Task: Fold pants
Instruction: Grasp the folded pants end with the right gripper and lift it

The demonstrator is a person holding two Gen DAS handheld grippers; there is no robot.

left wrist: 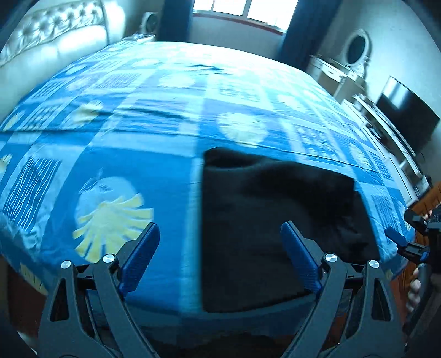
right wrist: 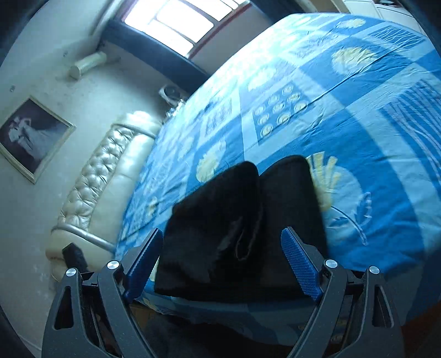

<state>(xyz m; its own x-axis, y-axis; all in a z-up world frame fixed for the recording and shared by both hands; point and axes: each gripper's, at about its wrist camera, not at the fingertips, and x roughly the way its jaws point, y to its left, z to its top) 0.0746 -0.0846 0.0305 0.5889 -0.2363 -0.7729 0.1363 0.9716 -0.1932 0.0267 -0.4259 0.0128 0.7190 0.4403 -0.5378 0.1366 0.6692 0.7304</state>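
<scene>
The black pants [left wrist: 264, 220] lie folded into a compact stack on the blue patterned bedspread [left wrist: 132, 154], near the bed's front edge. In the right wrist view the pants [right wrist: 237, 225] show as two stacked dark layers with a seam between them. My left gripper [left wrist: 220, 234] is open and empty, above the bed edge, its right finger over the pants. My right gripper [right wrist: 222, 242] is open and empty, its jaws spread either side of the pants' near end. The right gripper also shows at the far right of the left wrist view [left wrist: 405, 242].
A padded cream headboard [right wrist: 102, 187] runs along one side of the bed. A window [left wrist: 245, 8], a dresser with oval mirror [left wrist: 355, 49] and a dark TV screen [left wrist: 408, 115] stand beyond the bed. A framed picture [right wrist: 33, 137] hangs on the wall.
</scene>
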